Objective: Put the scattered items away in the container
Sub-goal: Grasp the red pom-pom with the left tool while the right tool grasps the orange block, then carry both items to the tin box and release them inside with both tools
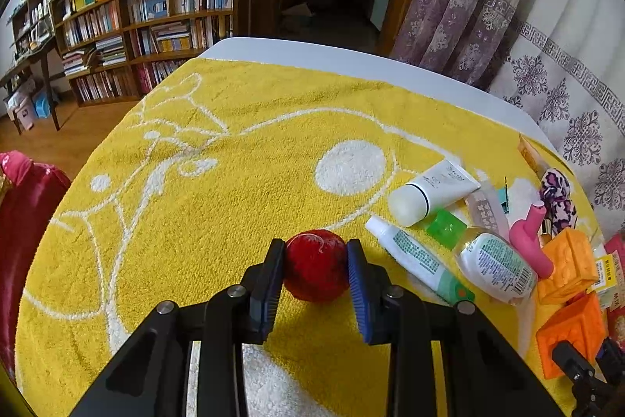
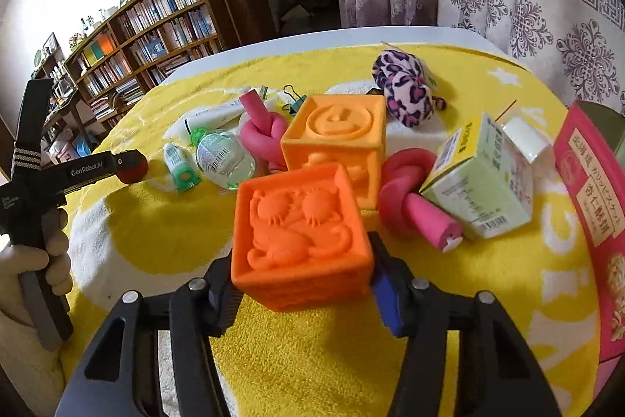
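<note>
- Orange rubber block (image 2: 300, 233), embossed face up, sits dead ahead between the fingers of the right hand-held gripper (image 2: 304, 284); it hides the left pad, the blue right pad lies along its side. Contact looks made, grip not yet proven firm.
- Block is near-cubic, no long axis to speak of; its side faces run roughly parallel to the pads, so the coming move turns on a straight lift, no wrist turn needed.
- Second orange block (image 2: 336, 139) stands just behind the first, touching or nearly so; cannot tell which. Pink knotted tube (image 2: 410, 206) lies just to the right. Lifting upward rather than dragging forward should avoid both.
- Red felt ball (image 1: 316, 264) is clamped between the pads of the left hand-held gripper (image 1: 315, 262), low over the yellow towel (image 1: 195, 221) on the counter, well left of the clutter.
- Container: a pink box (image 2: 593, 206) at the far right edge of the right wrist view may be it; not certain. If so, the right hand is much the nearer, the left must cross the pile.
- Remaining scatter: tubes, small clear bottle (image 1: 496, 264), green carton (image 2: 480, 182), leopard plush (image 2: 406, 88).
</note>
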### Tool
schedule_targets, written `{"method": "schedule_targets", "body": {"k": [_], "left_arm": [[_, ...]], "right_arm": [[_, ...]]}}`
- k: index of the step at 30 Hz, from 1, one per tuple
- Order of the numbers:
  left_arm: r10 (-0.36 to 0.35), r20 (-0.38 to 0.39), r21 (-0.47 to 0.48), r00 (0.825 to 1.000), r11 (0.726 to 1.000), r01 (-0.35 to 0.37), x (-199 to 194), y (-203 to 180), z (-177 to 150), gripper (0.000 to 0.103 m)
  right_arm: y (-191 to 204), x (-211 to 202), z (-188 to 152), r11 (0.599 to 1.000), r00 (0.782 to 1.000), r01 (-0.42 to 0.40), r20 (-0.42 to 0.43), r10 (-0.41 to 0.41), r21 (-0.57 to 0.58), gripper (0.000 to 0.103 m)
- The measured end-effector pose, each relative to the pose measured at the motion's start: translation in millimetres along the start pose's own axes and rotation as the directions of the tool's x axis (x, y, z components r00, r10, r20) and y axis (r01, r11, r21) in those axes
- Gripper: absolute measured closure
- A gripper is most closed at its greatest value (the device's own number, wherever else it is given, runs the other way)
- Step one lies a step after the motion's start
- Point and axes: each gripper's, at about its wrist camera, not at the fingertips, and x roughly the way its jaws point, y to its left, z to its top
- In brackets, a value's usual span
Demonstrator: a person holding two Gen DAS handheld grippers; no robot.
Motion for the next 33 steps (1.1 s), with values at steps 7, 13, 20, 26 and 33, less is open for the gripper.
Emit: {"method": "schedule_targets", "body": {"k": [7, 13, 20, 26, 33], "left_arm": [[-0.012, 0.092, -0.02, 0.996, 1.0, 0.014, -21, 2, 1, 0.074], [-0.08, 0.16, 0.011, 0.984, 0.997, 0.08, -46, -8, 4, 0.074], [-0.174, 0.145, 0.082, 0.974, 0.983, 0.163, -69, -46, -2, 0.074], [-0.287, 0.118, 0.218, 0.951, 0.941, 0.257, -99, -111, -16, 0.074], [-0.421, 0.055, 0.401, 0.905, 0.84, 0.366, -127, -206, -33, 0.074]], "right_arm": [[1, -8, 0, 0.999, 0.998, -0.032, 0.048, 0.032, -0.006, 0.046], [8, -32, -4, 0.999, 0.992, -0.025, 0.126, 0.029, -0.037, 0.046], [-20, -84, -7, 0.999, 0.974, 0.019, 0.227, -0.028, 0.038, 0.046], [-60, -134, -17, 0.987, 0.946, 0.104, 0.294, -0.136, 0.122, 0.046], [-120, -180, -32, 0.948, 0.896, 0.198, 0.346, -0.278, 0.25, 0.046]]}}
